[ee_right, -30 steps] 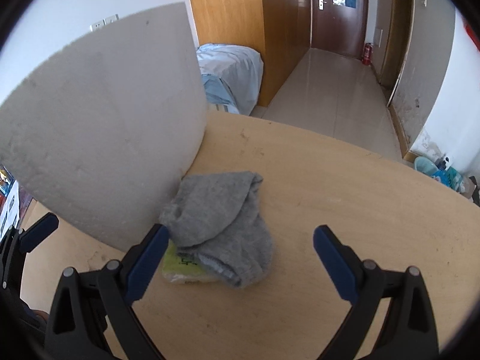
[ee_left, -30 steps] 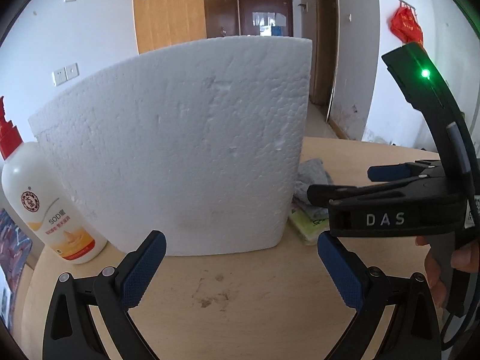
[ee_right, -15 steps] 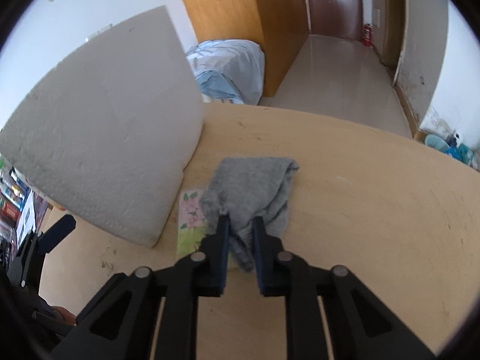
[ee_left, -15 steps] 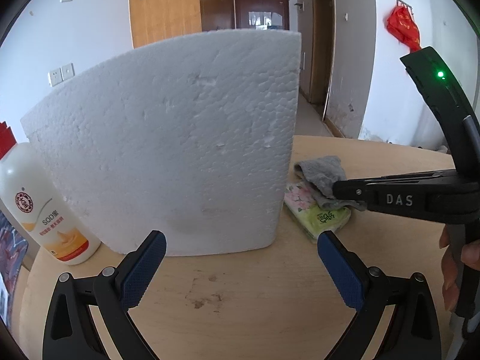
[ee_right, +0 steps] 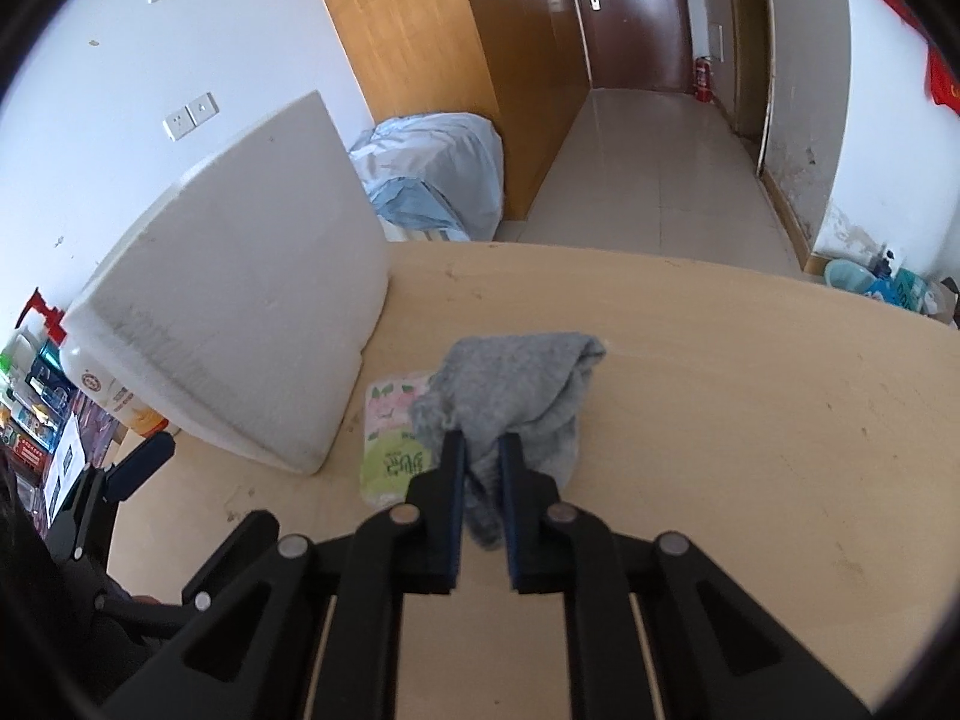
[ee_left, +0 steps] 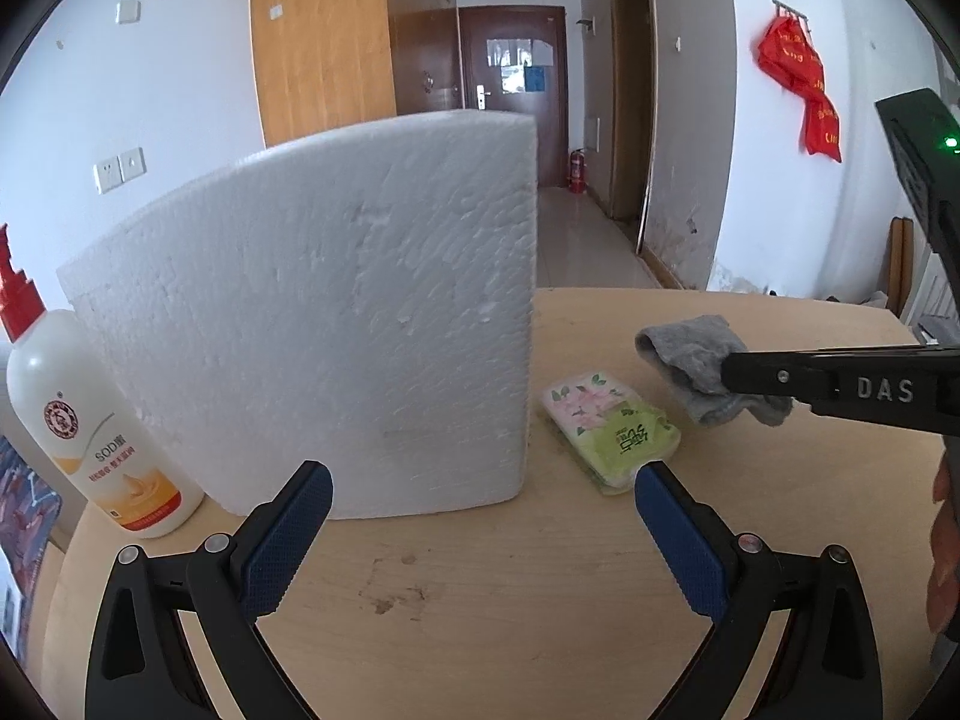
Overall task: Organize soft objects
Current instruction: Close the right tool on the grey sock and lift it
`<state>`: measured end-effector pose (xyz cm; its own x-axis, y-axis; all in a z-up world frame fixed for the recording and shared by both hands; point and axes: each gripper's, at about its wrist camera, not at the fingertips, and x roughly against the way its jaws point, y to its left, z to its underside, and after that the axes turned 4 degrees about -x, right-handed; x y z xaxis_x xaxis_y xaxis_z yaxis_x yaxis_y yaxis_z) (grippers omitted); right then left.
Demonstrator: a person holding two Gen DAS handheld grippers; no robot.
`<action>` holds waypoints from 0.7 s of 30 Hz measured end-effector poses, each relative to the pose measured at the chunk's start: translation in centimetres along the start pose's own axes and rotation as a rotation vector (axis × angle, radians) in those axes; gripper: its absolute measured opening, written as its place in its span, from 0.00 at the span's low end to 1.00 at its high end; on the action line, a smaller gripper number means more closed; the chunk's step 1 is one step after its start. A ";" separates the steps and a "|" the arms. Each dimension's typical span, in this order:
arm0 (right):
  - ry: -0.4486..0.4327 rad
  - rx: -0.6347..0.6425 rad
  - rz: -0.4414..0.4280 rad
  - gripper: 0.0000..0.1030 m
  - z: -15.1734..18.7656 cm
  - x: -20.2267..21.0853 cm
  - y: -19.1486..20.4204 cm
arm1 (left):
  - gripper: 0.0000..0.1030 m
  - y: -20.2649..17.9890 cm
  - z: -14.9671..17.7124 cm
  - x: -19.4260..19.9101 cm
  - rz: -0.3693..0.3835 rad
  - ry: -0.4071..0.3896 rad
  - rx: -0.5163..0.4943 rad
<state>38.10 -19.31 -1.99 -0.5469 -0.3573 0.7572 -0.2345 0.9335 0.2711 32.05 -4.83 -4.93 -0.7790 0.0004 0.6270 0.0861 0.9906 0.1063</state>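
My right gripper (ee_right: pixel 481 456) is shut on a grey sock (ee_right: pixel 522 384) and holds it just above the table; from the left wrist view the sock (ee_left: pixel 696 360) hangs from the right gripper's tip (ee_left: pixel 729 373). A green and pink tissue pack (ee_left: pixel 609 429) lies on the table beside a big white foam block (ee_left: pixel 336 336); in the right wrist view the pack (ee_right: pixel 393 438) lies left of the sock. My left gripper (ee_left: pixel 477 531) is open and empty, in front of the foam block.
A white lotion bottle (ee_left: pixel 84 432) with a red cap stands left of the foam block. The round wooden table (ee_right: pixel 750 420) extends right. A hallway and doors lie beyond the table's far edge.
My right gripper closed on the grey sock and lifted it off the tissue pack, to the right. The left gripper drew back a little and stayed open.
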 end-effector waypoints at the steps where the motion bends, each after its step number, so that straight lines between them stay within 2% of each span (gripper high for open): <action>1: -0.007 0.001 0.003 0.14 0.1 0.3 0.1 | 0.98 -0.1 -0.1 0.1 -0.005 -0.003 -0.003; 7: -0.042 -0.009 0.006 0.14 0.2 1.7 0.0 | 0.98 -0.3 -0.3 0.8 0.008 -0.025 -0.014; 14: -0.087 -0.024 0.025 0.14 1.0 3.8 -0.8 | 0.98 -2.6 -0.9 2.0 0.067 -0.045 -0.053; 17: -0.097 -0.042 0.024 0.14 1.1 4.3 -1.3 | 0.98 -3.4 -1.4 1.8 0.117 -0.036 -0.051; 21: -0.110 -0.060 0.023 0.14 1.4 4.9 -1.9 | 0.98 -4.6 -2.2 0.5 0.116 -0.010 -0.054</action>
<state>34.78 -22.91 0.35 -0.6373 -0.3338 0.6946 -0.1742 0.9404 0.2921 32.70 -9.70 -3.40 -0.7683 0.1161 0.6294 0.2088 0.9751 0.0750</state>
